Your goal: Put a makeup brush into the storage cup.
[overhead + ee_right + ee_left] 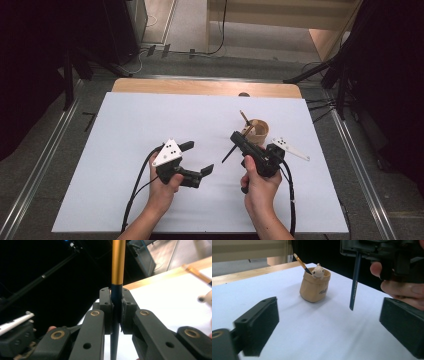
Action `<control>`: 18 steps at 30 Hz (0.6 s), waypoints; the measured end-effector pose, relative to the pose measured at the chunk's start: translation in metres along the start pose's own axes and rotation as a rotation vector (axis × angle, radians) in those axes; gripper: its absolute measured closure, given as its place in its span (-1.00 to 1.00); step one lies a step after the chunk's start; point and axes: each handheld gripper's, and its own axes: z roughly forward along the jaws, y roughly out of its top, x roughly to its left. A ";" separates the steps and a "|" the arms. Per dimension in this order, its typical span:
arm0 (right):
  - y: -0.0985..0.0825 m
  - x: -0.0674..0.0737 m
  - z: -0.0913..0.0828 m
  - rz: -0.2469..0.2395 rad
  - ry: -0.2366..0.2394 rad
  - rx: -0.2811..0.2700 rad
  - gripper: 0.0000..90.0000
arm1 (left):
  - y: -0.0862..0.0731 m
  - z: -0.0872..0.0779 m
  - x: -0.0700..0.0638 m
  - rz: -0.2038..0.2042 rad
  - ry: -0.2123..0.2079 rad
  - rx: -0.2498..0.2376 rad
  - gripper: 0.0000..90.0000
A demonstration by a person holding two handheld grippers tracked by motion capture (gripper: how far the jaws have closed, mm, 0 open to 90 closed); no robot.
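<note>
The right claw (116, 308) was clamped on a slim dark-blue pencil (353, 287) with a gold end, hanging near the tan sack-shaped holder (314, 285) on the white table (140, 130). The smooth shaft could slip or pivot. The left claw (196, 157) stood apart, empty.

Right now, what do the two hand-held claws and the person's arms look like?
Both are black, pistol-shaped tools. The left claw has two blocky black jaws, a pale three-cornered plate dotted with small holes on top, and black cables trailing back along the forearm. The right claw has the same kind of plate and a black cable; in the right claw view its linkage arms show brass-coloured pivot rings. Both forearms are bare, no sleeves.
</note>
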 end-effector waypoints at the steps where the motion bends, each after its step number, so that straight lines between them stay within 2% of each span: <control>1: 0.001 0.000 0.000 -0.022 -0.007 0.000 0.87 | 0.000 -0.001 0.000 0.005 0.003 0.001 -0.97; 3: 0.003 0.002 -0.001 -0.072 -0.031 -0.007 0.87 | -0.001 -0.003 0.001 0.016 -0.009 0.003 -0.98; 4: 0.006 0.003 -0.002 -0.128 -0.047 -0.017 0.87 | -0.002 -0.004 0.001 0.019 -0.003 0.009 -1.00; 5: 0.006 0.003 -0.002 -0.128 -0.047 -0.017 0.87 | -0.002 -0.005 0.001 0.020 0.008 0.013 -1.00; 6: 0.009 0.004 -0.003 -0.167 -0.059 -0.019 0.87 | -0.003 -0.006 0.002 0.027 0.007 0.016 -1.00; 8: 0.010 0.005 -0.004 -0.187 -0.065 -0.022 0.87 | -0.004 -0.009 0.003 0.032 0.013 0.018 -1.00; 9: 0.013 0.006 -0.005 -0.233 -0.083 -0.028 0.87 | -0.005 -0.012 0.005 0.032 -0.002 0.021 -1.00; 13: 0.017 0.005 -0.008 -0.280 -0.105 -0.033 0.87 | -0.006 -0.017 0.007 0.040 0.013 0.015 -1.00; 16: 0.019 0.004 -0.008 -0.277 -0.098 -0.034 0.87 | -0.008 -0.022 0.010 0.034 0.023 0.003 -1.00; 18: 0.022 0.003 -0.009 -0.298 -0.099 -0.037 0.87 | -0.010 -0.026 0.014 0.028 0.029 -0.003 -1.00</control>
